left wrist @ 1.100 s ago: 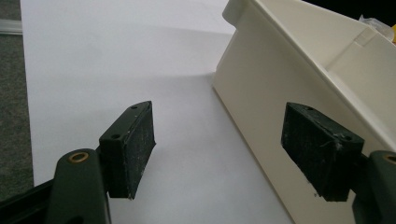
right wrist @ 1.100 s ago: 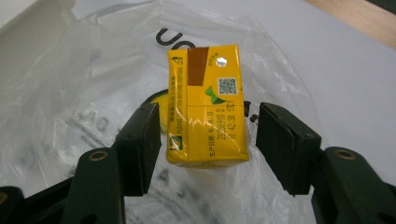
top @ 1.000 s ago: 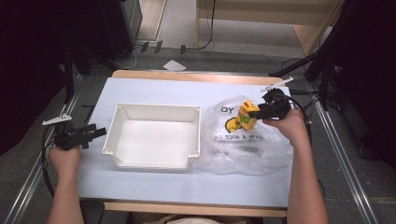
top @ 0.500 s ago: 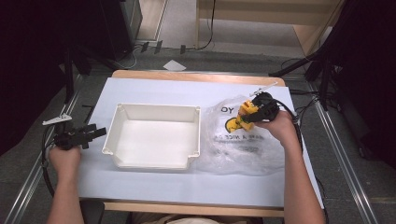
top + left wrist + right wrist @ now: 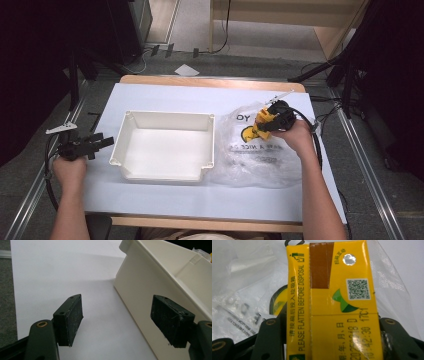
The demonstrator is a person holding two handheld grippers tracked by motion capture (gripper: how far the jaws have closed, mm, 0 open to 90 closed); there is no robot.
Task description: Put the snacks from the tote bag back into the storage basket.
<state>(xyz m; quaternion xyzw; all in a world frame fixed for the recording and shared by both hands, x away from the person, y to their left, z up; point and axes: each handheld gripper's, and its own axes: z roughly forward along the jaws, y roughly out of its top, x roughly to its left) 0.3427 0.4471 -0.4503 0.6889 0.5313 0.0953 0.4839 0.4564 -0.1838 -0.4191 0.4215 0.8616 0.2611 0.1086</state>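
Table (image 5: 165,200): bare white strip left along near edge | centre: blocked by cream tray (image 5: 167,172), interior open from above | right: covered by crumpled plastic bag (image 5: 260,160), pressed against tray's right wall

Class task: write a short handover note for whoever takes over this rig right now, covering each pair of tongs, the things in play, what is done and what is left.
Right tongs: shut on the yellow drink carton, held over the clear plastic bag at the right of the table.
Left tongs: open and holding nothing, low over the white table cover, just beside the left wall of the white bin.
Done: carton gripped and clear of the bag.
Left, probably: carry the carton leftward and set it in the bin, which has nothing in it yet. The left tongs could steady the bin if needed.
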